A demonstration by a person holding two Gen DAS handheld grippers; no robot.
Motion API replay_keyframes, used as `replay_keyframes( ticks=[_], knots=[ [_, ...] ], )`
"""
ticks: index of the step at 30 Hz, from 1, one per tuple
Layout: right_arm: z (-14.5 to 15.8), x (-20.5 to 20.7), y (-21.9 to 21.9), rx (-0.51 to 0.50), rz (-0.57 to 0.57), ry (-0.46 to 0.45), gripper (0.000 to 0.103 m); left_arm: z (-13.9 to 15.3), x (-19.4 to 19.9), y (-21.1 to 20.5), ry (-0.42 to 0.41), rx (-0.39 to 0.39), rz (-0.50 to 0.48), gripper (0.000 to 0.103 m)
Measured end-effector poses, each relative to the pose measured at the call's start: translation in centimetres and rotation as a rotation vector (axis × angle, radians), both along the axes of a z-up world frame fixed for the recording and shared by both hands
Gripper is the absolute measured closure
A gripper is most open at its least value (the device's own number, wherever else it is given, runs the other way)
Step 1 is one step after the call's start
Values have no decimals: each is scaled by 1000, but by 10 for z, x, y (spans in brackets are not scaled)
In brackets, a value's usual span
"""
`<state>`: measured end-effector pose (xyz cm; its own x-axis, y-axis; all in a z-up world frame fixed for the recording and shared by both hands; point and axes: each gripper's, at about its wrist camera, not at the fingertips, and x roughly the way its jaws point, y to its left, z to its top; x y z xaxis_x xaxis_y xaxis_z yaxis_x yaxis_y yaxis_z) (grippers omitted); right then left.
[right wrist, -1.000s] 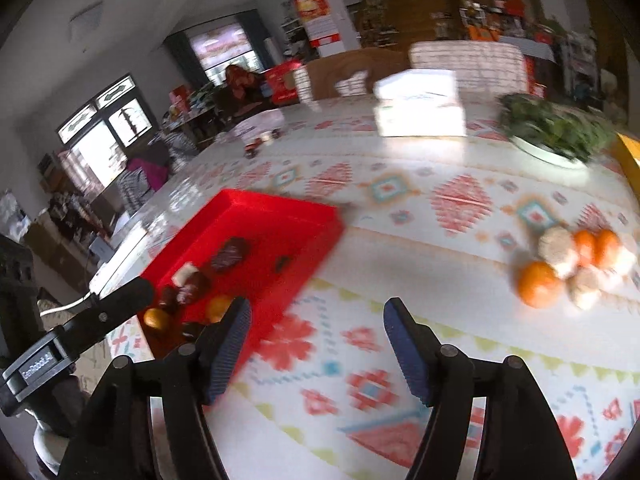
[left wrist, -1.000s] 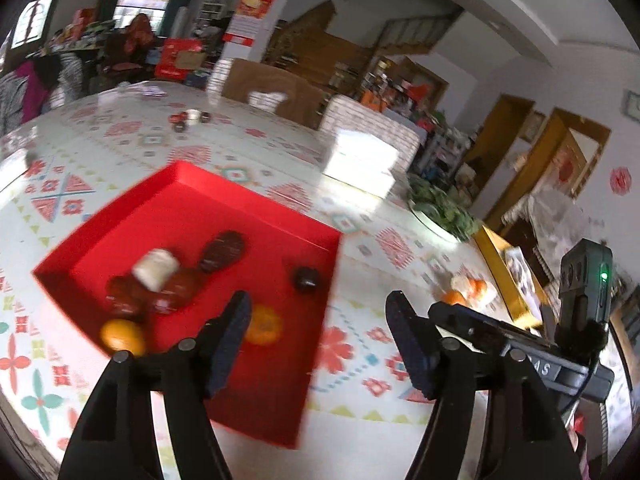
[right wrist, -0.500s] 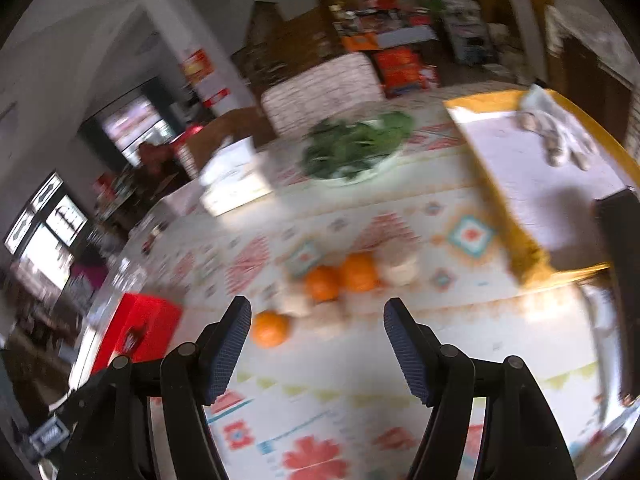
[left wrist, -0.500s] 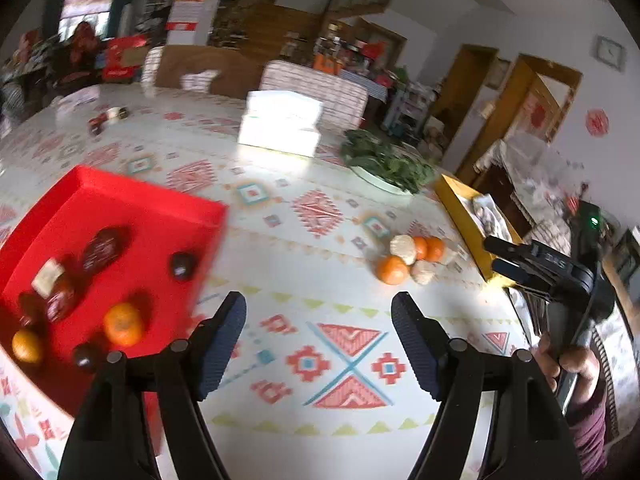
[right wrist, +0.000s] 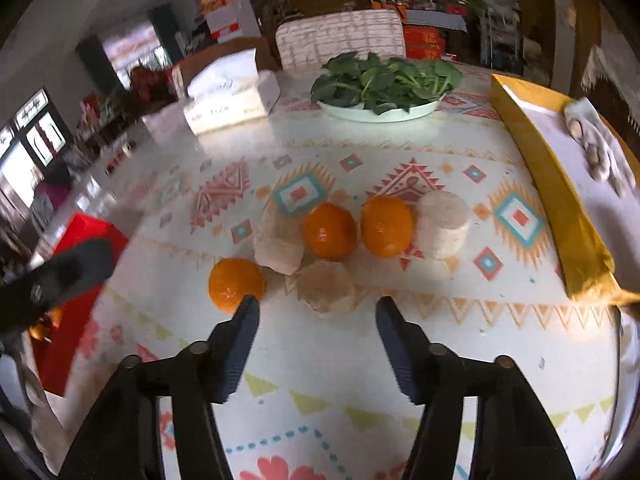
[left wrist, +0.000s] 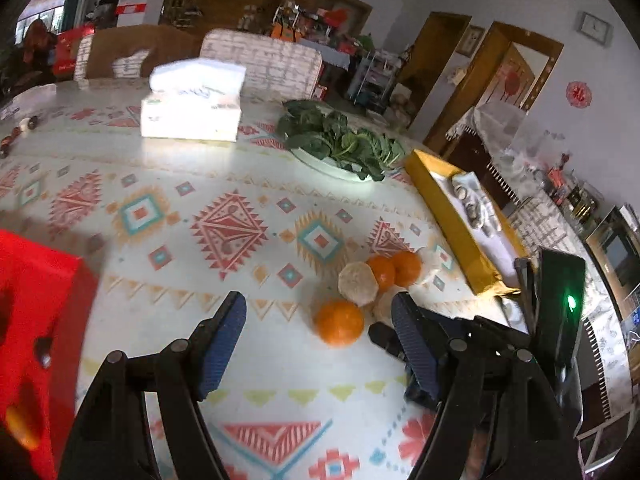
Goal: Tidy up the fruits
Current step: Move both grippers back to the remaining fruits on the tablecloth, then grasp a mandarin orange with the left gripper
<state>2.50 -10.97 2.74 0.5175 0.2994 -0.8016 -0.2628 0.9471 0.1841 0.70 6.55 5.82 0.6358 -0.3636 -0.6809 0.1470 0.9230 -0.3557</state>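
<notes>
Three oranges lie on the patterned tablecloth with several pale round fruits among them. In the right wrist view the nearest orange sits by my right gripper's left fingertip, and a pale fruit lies just ahead between the jaws. My right gripper is open and empty. My left gripper is open and empty, with an orange just ahead between its jaws. The red tray holding fruit is at the left edge; it also shows in the right wrist view.
A plate of green leaves and a white tissue box stand at the far side. A yellow box with pale items lies at the right. The right gripper's body shows in the left wrist view.
Both grippers have swung right, away from the red tray and toward the cluster of oranges and pale fruits, which is now close in front of both. Both stay open.
</notes>
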Motion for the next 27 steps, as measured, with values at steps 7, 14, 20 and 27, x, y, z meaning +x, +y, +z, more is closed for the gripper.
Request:
replay_keyframes(
  ticks=[7,14,20,27],
  knots=[
    [-7,5,5,-46,1,-31,68,-25,19,-8,41,-17,-31,29],
    [-4,-1,-22,-13,-88,-1,68,-35,22,-31,36,66,-133,29],
    [-3,2,-37,33,-131,12,68,-42,30,-51,38,169,-167,59],
    [-3,1,-34,33,-123,0,68,-41,22,-51,9,215,-139,69]
  ],
)
